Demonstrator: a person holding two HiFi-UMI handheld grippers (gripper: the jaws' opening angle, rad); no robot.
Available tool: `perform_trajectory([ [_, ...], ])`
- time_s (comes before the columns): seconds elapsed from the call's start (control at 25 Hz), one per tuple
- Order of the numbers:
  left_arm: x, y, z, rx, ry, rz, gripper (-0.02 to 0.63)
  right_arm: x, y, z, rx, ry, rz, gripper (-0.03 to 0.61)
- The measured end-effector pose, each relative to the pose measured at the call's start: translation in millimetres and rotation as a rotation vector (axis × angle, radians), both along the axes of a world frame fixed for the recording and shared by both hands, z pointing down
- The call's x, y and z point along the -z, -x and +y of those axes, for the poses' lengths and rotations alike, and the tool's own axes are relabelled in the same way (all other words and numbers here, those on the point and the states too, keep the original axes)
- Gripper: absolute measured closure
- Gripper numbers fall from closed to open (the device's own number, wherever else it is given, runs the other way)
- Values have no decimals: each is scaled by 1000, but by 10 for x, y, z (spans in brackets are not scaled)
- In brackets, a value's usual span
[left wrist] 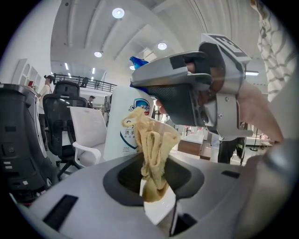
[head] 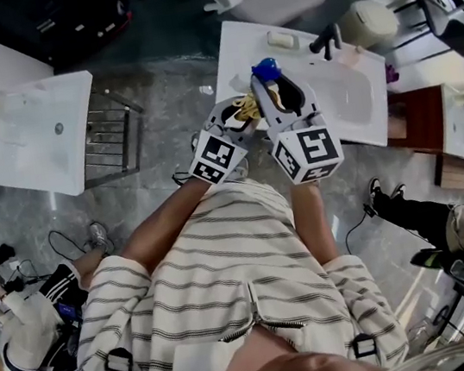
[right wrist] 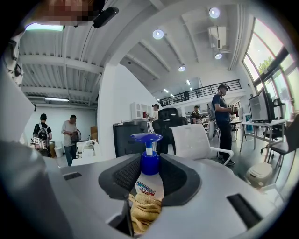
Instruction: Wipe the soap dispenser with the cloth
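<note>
Between the jaws of the right gripper [right wrist: 150,165] we hold the blue-pumped white plastic soap dispenser [right wrist: 148,187]. Jaws of the left gripper [left wrist: 154,179] pinch the bunched yellow cloth [left wrist: 152,149] against it. Wiping seems underway, unfinished.

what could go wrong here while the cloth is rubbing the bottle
1. The soap dispenser is held up by the right gripper alone; a hard push from the cloth might twist it loose.
2. The left gripper pinches only a bunched end of the cloth, so rubbing may tug it out.
3. The blue pump sits exposed above the fingers; a knock could squirt soap.
</note>
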State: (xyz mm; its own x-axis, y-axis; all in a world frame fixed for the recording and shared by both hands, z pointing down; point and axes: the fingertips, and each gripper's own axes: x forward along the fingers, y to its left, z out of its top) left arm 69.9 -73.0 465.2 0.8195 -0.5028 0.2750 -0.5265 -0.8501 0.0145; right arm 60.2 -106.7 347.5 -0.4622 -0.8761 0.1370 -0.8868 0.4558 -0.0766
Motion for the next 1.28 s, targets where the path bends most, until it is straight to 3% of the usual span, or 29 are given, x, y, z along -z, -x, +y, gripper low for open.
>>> perform_trajectory([
  [0.44, -85, 103, 28, 20, 21, -25, 499, 37, -82, 33, -3, 2, -7, 454],
  [1.28, 66, 457, -61, 74, -30, -30, 499, 12, -25, -3, 2, 0, 14, 454],
])
